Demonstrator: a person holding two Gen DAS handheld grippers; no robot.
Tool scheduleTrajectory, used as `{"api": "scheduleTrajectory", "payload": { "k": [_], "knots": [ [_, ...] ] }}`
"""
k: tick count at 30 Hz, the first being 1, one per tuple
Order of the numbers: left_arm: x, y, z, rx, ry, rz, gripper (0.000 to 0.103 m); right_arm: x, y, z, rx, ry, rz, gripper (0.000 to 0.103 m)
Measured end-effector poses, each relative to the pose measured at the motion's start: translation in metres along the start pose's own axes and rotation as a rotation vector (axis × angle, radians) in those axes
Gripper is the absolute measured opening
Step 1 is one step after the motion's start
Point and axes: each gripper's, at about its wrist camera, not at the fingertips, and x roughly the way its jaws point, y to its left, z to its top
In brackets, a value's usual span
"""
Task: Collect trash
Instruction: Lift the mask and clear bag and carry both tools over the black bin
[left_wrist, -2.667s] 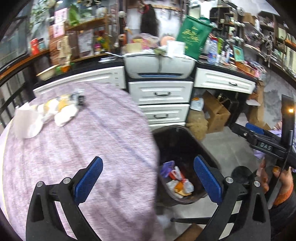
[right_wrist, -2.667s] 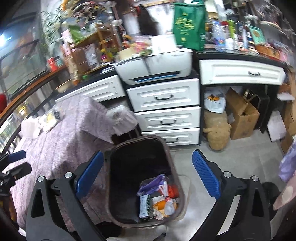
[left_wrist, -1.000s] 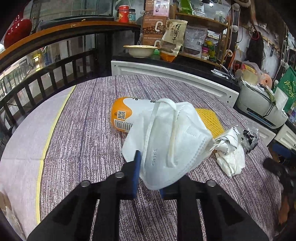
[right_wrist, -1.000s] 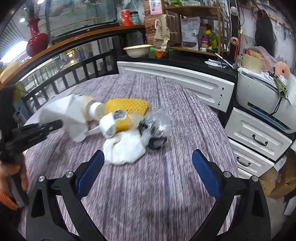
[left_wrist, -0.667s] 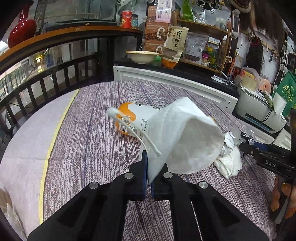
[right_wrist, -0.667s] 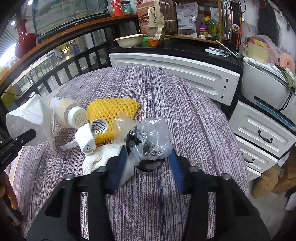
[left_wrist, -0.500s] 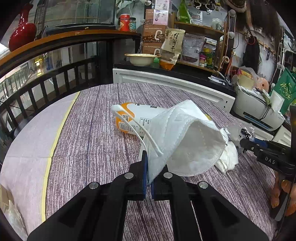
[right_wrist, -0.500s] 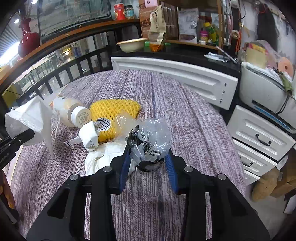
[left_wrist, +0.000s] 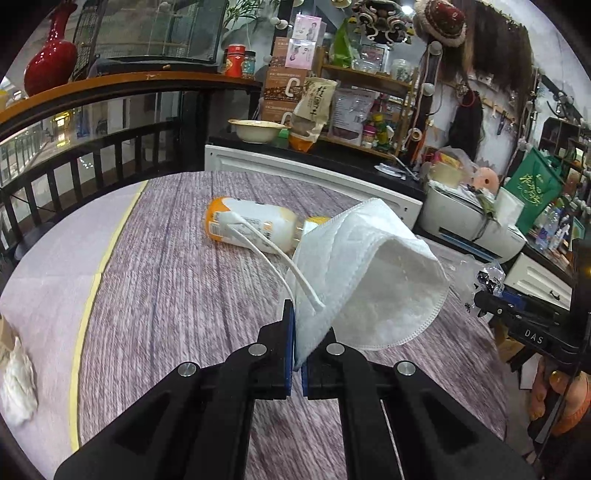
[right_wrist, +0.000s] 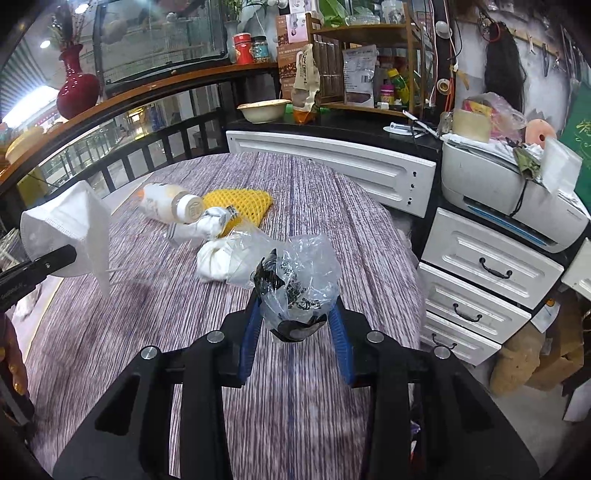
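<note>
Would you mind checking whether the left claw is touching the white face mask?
Touching. The left wrist view shows the left claw shut on the white face mask's lower edge, pinched between its blue pads.

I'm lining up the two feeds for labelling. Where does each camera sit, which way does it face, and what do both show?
Left wrist: behind the left gripper, looking across the round table at the shelves; its jaws clamp a white face mask, and the right gripper shows at the right edge.
Right wrist: behind the right gripper, facing the same table; jaws closed on a crumpled plastic wrapper.
Shared: mask, bottle, printer.
</note>
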Motion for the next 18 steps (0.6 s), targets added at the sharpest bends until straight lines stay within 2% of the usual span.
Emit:
{"api": "scheduleTrajectory", "payload": {
  "k": [11,18],
  "knots": [
    [-0.027,-0.05,-0.036,0.029,0.015,-0.097,0.004,-0.061,-0.019,-0.052,0.044,-0.049,-0.015,0.036],
    [-0.037,-0.087,-0.052,0.054,0.022,-0.168,0.004,-0.093,-0.043,-0.085,0.089,-0.074,-0.067,0.036]
  ]
}}
